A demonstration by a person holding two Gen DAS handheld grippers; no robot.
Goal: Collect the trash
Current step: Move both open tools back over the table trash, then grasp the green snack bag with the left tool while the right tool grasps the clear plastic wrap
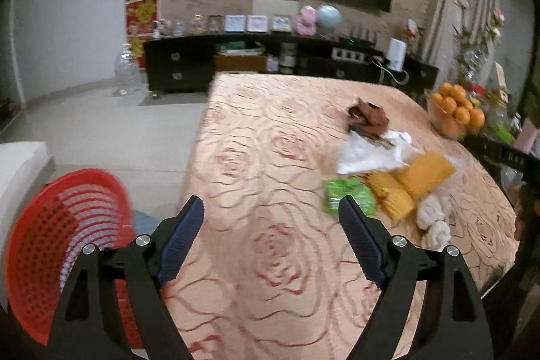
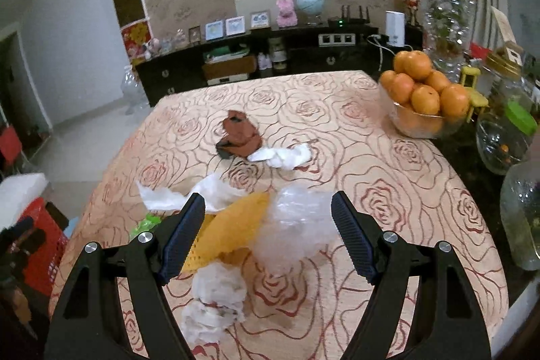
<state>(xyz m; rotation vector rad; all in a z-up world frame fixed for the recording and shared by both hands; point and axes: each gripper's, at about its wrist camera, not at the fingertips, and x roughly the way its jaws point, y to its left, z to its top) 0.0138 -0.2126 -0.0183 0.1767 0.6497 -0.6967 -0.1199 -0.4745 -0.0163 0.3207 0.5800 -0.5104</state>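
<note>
Trash heaped mid-bench [image 2: 371, 130], beside orange wrapper [image 2: 233, 225]; red basket [image 1: 50, 242] waits off its left edge. Both claws, left claw [image 1: 271, 213] and right claw [image 2: 268, 211], gape wide, empty, likely readying a pick.

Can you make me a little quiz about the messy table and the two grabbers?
1. True or false: both pairs of jaws are open and hold nothing.
2. What colour is the basket beside the table?
A) red B) blue C) black
3. Fill in: the glass bowl is full of ____.

Key:
1. True: the left gripper and right gripper are both empty.
2. A
3. Oranges
</note>
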